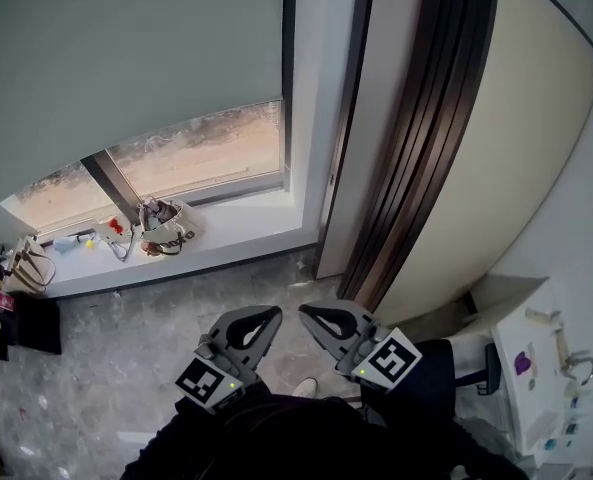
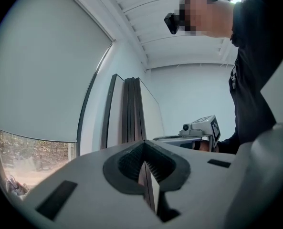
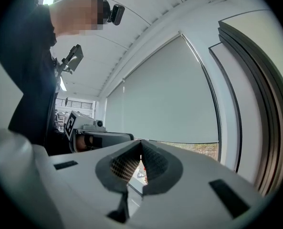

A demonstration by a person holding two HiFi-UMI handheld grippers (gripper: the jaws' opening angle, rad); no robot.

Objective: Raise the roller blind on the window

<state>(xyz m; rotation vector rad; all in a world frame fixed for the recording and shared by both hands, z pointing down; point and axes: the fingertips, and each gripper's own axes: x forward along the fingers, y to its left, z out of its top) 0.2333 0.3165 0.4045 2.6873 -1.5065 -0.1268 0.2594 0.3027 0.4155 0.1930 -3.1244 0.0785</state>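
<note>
The grey roller blind (image 1: 126, 58) covers most of the window, its bottom edge a little above the sill, so a strip of glass (image 1: 201, 153) shows below it. The blind (image 2: 41, 80) fills the left of the left gripper view, and the blind (image 3: 165, 99) hangs in the middle of the right gripper view. My left gripper (image 1: 273, 315) and right gripper (image 1: 304, 314) are held side by side low in the head view, close to my body and well short of the window. Both are shut and hold nothing. No pull cord shows.
A white window sill (image 1: 226, 233) carries a small bag (image 1: 164, 226) and a few small items. A dark folded door frame (image 1: 416, 148) stands right of the window. A white table (image 1: 541, 368) with small objects is at the lower right. The floor is grey marble.
</note>
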